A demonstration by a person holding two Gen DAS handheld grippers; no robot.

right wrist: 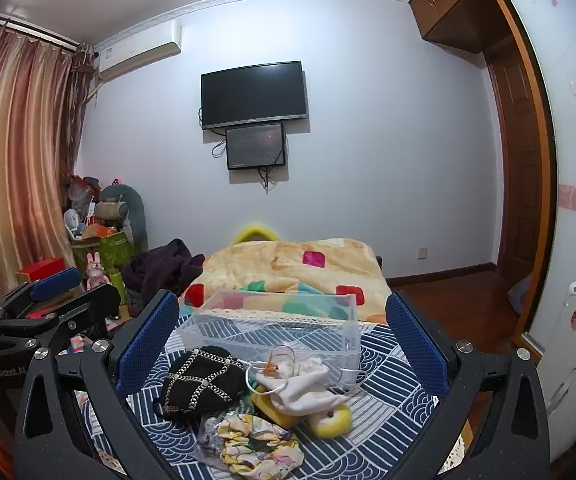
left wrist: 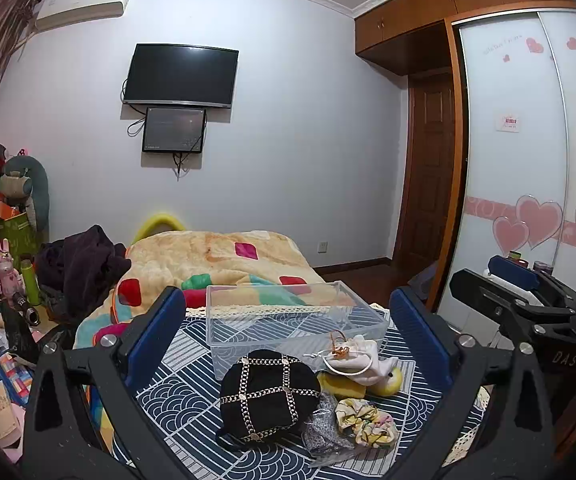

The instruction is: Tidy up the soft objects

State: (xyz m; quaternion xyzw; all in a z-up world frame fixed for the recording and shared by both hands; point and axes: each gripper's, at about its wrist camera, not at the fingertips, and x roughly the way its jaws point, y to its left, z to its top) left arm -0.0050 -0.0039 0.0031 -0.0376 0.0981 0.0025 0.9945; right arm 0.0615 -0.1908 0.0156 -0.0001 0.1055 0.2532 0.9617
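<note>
Soft objects: a small heap lying on the patterned cloth of the table (left wrist: pixel 176 392), just in front of the clear plastic bin (left wrist: pixel 288 320)
Black cap (left wrist: pixel 268 394): dome-shaped, crossed by gold chain trim, at the left of the heap and close to the bin's front wall
White pouch (left wrist: pixel 362 358): cream fabric with a white cord loop and a small orange tie, draped over the yellow plush toy (left wrist: pixel 390 380)
Yellow plush toy: mostly hidden under the pouch, one rounded end sticking out to the right
Floral scrunchie (left wrist: pixel 366 420): yellow and white, nearest the cameras, beside the grey mesh bag (left wrist: pixel 322 428)
Grey mesh bag: crumpled, partly tucked under the cap's edge
Clear plastic bin: upright, lidless, nothing visible inside it
Left gripper (left wrist: pixel 288 344): jaws spread wide, blue pads either side of the heap, holding nothing, raised above the table
Right gripper (right wrist: pixel 282 344): jaws spread wide as well, hanging over the heap with nothing between them; it also shows at the right edge of the left wrist view
Bed (left wrist: pixel 216 264): behind the table, covered by a peach blanket with coloured squares
Wall: a dark television (left wrist: pixel 180 76) with a smaller screen (left wrist: pixel 174 130) mounted below it
</note>
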